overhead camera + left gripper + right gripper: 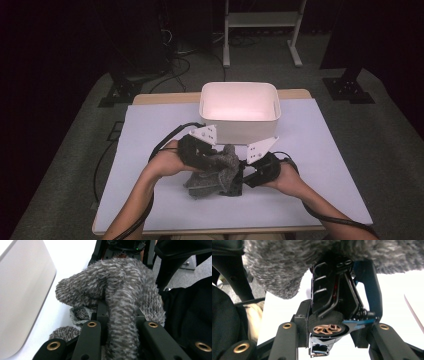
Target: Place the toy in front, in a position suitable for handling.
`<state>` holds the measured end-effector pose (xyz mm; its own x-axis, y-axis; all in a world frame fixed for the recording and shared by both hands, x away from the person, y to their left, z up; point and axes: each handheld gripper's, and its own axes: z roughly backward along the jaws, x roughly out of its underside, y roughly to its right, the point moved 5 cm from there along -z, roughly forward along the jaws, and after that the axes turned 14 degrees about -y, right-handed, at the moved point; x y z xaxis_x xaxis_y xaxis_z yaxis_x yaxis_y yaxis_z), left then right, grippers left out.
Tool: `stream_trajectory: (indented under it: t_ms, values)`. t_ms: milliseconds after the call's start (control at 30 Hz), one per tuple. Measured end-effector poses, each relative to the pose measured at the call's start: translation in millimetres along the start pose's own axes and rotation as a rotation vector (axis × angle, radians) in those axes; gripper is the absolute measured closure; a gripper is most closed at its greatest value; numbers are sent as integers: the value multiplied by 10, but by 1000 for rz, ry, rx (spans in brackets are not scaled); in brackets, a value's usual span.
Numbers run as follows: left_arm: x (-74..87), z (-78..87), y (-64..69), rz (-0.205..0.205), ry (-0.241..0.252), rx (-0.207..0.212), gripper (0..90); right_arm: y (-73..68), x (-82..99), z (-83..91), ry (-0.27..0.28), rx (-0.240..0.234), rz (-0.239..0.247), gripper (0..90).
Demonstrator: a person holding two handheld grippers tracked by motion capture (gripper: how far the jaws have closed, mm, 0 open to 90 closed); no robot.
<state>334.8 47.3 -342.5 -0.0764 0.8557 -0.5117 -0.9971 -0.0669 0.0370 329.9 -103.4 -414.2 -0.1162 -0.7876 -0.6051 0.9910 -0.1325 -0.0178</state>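
Grey fuzzy cloth (125,297) clamped in left gripper (122,327), draped over toy car (334,315) pinched in right gripper (332,332). Wrapping step judged underway above desk (320,150). Next: cloth to be drawn further around car.

The tongs (332,327) clamp a black toy car (337,302) under a grey fuzzy cloth (287,262).

One white bin (239,107) sits on one table (325,165) covered in pale sheeting. One grey fuzzy cloth (216,172) lies in front of the bin, draped over one black toy car (334,315). Two hand-held grippers are at the cloth, the left gripper (197,150) and the right gripper (250,172), each trailing one black cable. Two forearms enter from below.
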Motion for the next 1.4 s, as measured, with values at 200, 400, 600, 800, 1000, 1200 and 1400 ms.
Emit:
stream_trajectory:
  t_ms: [200,400,600,800,1000,1200,1400]
  values:
    - [-11,-25,25,-4,26,19,761,-25,1,48,-43,10,12,561]
    - [-56,-63,37,-16,32,28,761,-12,-5,95,-52,-6,5,553]
    - [-109,-98,54,-26,31,32,761,-16,-50,141,-63,-6,12,543]
    - [-48,-91,30,1,38,27,757,-2,5,179,-93,-2,5,554]
    - [-46,-161,24,6,36,40,757,18,71,213,-108,-1,-2,556]
    - [-55,-180,34,5,28,42,757,5,110,256,-143,-3,8,556]
    - [-57,-244,29,5,8,41,756,13,199,303,-156,-6,4,561]
